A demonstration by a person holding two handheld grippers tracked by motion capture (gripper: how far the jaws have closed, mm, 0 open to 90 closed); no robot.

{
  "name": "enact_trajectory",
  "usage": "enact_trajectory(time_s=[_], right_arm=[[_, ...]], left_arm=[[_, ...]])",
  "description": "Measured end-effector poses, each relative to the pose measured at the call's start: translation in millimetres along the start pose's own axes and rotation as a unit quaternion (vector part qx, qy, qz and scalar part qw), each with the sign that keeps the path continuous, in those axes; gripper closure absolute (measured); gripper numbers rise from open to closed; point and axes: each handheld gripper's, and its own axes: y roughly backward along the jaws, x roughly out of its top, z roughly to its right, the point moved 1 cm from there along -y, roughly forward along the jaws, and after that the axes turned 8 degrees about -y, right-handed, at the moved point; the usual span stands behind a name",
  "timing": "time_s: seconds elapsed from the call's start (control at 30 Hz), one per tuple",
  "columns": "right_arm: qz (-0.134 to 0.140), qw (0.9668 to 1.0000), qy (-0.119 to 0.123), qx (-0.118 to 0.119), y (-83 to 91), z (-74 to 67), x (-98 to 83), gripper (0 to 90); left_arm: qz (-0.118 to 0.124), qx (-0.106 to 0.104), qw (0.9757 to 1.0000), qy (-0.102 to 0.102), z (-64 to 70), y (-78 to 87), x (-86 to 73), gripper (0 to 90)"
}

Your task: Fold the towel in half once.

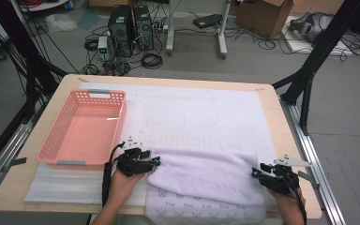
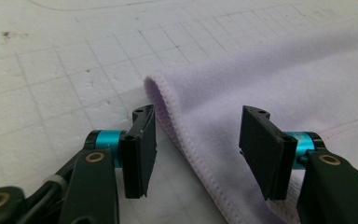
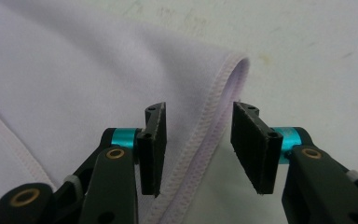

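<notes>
A lilac towel lies folded at the near edge of the table, and a white layer with a small blue print shows under it at the front. My left gripper sits at the towel's left corner. In the left gripper view, that gripper is open, and the stitched hem of the towel runs between its pads without being pressed. My right gripper is at the towel's right corner. In the right gripper view, that gripper is open astride the hem of the towel.
A pink plastic basket stands empty on the left of the table, just beyond my left gripper. A white gridded mat covers the tabletop. Black frame posts flank the table, and computers and cables lie on the floor behind it.
</notes>
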Motion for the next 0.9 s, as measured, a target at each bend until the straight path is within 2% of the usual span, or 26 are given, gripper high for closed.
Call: enact_trajectory(time_s=[0.03, 0.07, 0.13, 0.2, 0.23, 0.27, 0.3, 0.37, 0.4, 0.47, 0.53, 0.7, 0.8, 0.9], right_arm=[[-0.004, 0.9999, 0.011, -0.005, -1.8, -0.9, -0.6, 56.0], [-0.005, 0.9999, 0.011, -0.006, -1.8, -1.8, -0.6, 56.4], [-0.004, 0.9999, 0.015, -0.006, -2.4, -1.2, -0.2, 62.3], [-0.005, 0.9999, 0.012, 0.003, -2.3, -1.7, -0.7, 70.7], [-0.006, 0.9999, 0.005, 0.012, -2.3, -2.4, -1.0, 81.7], [-0.005, 0.9997, 0.001, 0.022, -2.8, -3.4, -1.8, 82.5], [-0.005, 0.9998, 0.004, 0.017, -2.5, -4.9, -2.1, 83.5], [-0.005, 0.9997, 0.021, 0.009, -2.3, -7.3, -1.5, 84.4], [-0.005, 0.9996, 0.025, 0.008, -2.2, -7.7, -1.1, 84.7], [0.002, 0.9997, 0.024, 0.009, -2.2, -6.3, -0.2, 85.2], [0.014, 0.9996, 0.02, 0.012, -0.7, -3.9, 2.9, 85.4], [0.041, 0.9989, 0.018, 0.015, -2.5, 0.8, 20.1, 85.4], [0.059, 0.998, 0.0, 0.021, -11.1, 6.0, 34.7, 85.4], [0.063, 0.9978, 0.006, 0.019, -20.1, 9.2, 51.9, 85.4]], left_arm=[[-0.001, -0.005, 1.0, -0.004, 0.9, -0.2, -0.2, 45.4], [-0.003, -0.01, 0.9999, -0.006, 2.7, -0.7, -0.4, 48.6], [-0.015, -0.005, 0.9993, -0.033, 9.1, -2.6, -0.4, 70.4], [-0.018, 0.003, 0.9996, -0.022, 10.3, -3.9, 0.6, 76.3], [-0.017, 0.0, 0.9997, -0.017, 9.6, -4.1, 0.6, 78.4], [-0.017, -0.004, 0.9998, -0.012, 8.8, -3.9, 0.5, 80.6], [-0.015, -0.001, 0.9998, -0.013, 9.9, -3.8, 0.1, 83.0], [-0.012, 0.015, 0.9994, -0.029, 14.0, -3.5, 0.2, 84.3], [-0.009, 0.023, 0.9993, -0.029, 15.2, -3.5, 0.5, 84.6], [0.001, 0.031, 0.9993, -0.021, 12.4, -3.5, 2.5, 84.7], [0.007, 0.031, 0.9995, -0.003, 6.7, -4.1, 7.2, 84.7], [0.021, 0.053, 0.9982, -0.018, -0.7, -7.3, 30.5, 84.7], [0.03, 0.063, 0.9974, -0.018, -9.4, -11.5, 44.9, 84.7], [0.024, 0.071, 0.9968, -0.027, -17.7, -16.2, 56.6, 84.7]])
